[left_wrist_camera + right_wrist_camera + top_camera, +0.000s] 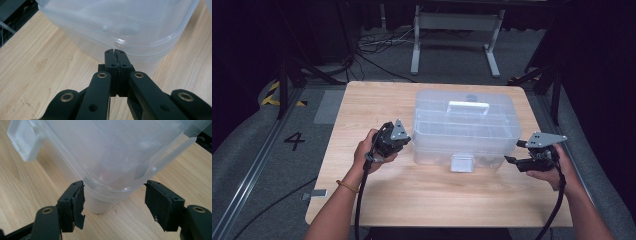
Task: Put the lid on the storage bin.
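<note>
High view: wooden table carries the clear storage box at centre. Left gripper, jaws pressed together and empty, should brace its near-left corner; right gripper, gaping empty, straddles the near-right corner.

The table is seen by the high view from above the person's side, facing forward and down, far enough that the whole top and the floor beyond are taken in. The left gripper view is carried on the left gripper and is aimed along its jaws, very close to a corner of the clear plastic box. The right gripper view is aimed likewise from the right gripper at another corner. The box and the tabletop are shared by all three views.
</note>
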Tool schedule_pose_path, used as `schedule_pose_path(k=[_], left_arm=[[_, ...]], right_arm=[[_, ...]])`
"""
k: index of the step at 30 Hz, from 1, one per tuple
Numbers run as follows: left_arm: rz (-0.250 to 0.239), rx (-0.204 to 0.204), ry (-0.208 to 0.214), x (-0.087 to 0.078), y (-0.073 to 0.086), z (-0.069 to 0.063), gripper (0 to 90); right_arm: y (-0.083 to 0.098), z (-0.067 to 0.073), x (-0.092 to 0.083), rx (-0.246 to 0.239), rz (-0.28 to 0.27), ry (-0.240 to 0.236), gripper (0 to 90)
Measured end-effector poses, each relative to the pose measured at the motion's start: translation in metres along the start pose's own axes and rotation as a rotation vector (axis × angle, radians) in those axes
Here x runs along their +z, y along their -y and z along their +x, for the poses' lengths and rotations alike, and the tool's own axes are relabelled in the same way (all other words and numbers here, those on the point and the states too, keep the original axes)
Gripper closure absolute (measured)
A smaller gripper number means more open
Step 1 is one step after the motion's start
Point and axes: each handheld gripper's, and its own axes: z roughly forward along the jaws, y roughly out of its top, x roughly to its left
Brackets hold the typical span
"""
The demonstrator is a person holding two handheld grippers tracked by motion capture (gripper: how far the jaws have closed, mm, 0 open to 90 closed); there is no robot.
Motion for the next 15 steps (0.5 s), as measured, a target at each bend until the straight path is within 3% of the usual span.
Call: schedule_pose_path(k=[9, 15], left_arm=[[0.001, 0.008, 0.002, -0.0037, -0.0005, -0.0018, 88.2], [0.023, 0.042, 0.003, -0.0082, 0.0004, -0.0041, 83.8]], right_arm=[[0.0000, 0.0015, -0.0001, 0.004, 0.009, 0.012, 31.7], [0.0004, 0.0017, -0.0034, -0.003, 0.014, 0.020, 32.0]])
